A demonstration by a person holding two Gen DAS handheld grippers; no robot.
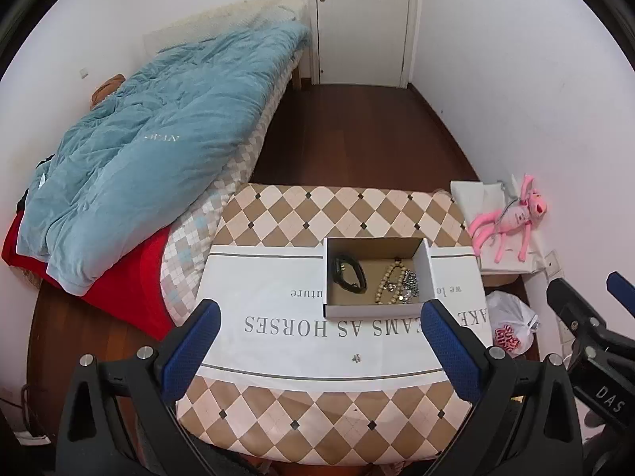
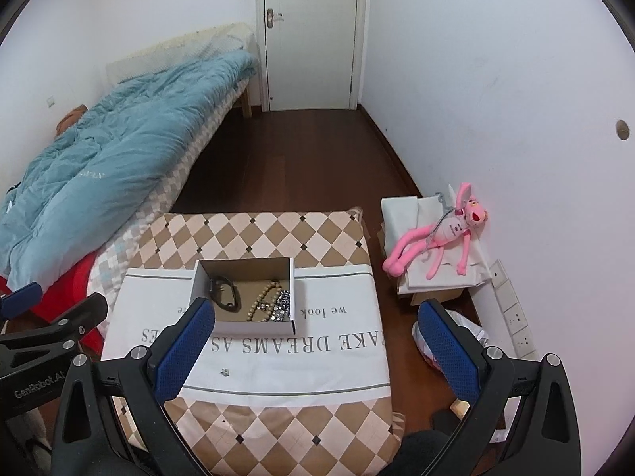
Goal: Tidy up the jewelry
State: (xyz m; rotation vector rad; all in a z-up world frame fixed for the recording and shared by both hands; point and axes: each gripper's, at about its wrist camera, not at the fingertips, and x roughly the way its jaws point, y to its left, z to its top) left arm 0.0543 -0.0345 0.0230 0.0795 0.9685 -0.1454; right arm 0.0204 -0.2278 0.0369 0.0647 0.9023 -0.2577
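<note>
An open cardboard box (image 1: 430,273) (image 2: 194,277) sits on a white printed cloth (image 1: 262,297) (image 2: 337,337) on a checkered table. Inside lie a black bracelet (image 1: 348,273) (image 2: 223,292), a tan bead necklace (image 1: 387,283) (image 2: 262,301) and sparkly silver jewelry (image 1: 408,285) (image 2: 281,305). A tiny silver piece (image 1: 356,358) (image 2: 225,372) lies on the cloth in front of the box. My left gripper (image 1: 319,341) is open and empty above the cloth, in front of the box. My right gripper (image 2: 313,341) is open and empty, to the right of the box; its left finger overlaps the box's near corner in view.
A bed with a blue quilt (image 1: 158,150) (image 2: 99,158) touches the table's left side. A pink plush toy (image 1: 512,218) (image 2: 440,234) lies on white paper by the right wall. A plastic bag (image 1: 512,321) is on the floor. A shut door (image 2: 309,35) is at the back.
</note>
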